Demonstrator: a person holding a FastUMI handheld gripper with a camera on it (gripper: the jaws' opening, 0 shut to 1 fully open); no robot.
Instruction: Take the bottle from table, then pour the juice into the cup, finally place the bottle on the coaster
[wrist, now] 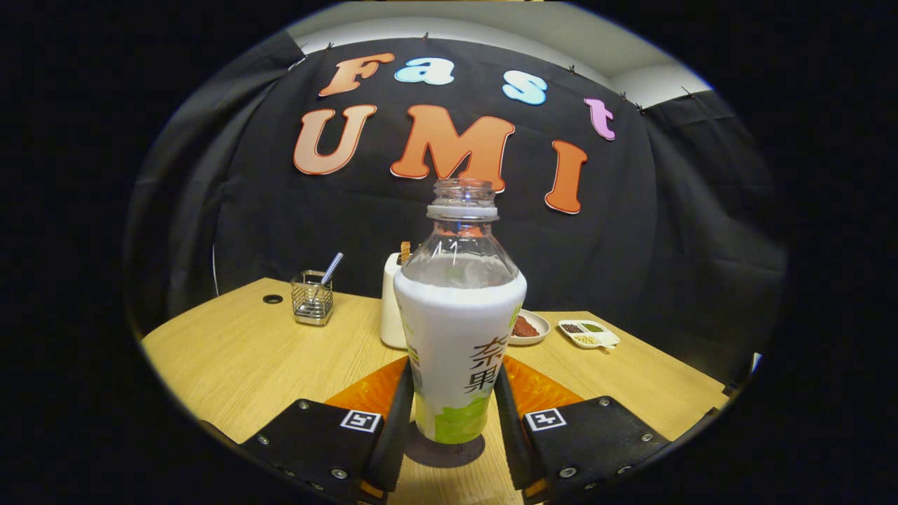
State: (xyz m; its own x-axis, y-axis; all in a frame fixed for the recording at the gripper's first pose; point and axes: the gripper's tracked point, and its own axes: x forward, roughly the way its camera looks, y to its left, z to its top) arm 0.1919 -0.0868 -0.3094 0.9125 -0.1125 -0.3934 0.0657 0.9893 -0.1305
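Mesh holder [312, 298] with straw far left on counter [231, 358]. White jug-like item [391, 308] behind. Bottle [459, 330] upright, uncapped, between gripper [452, 414] fingers, standing on dark coaster [443, 452]. Fingers flank label, probably pressing; contact unclear. Dishes right. Cup unseen; pour likely done, release left.
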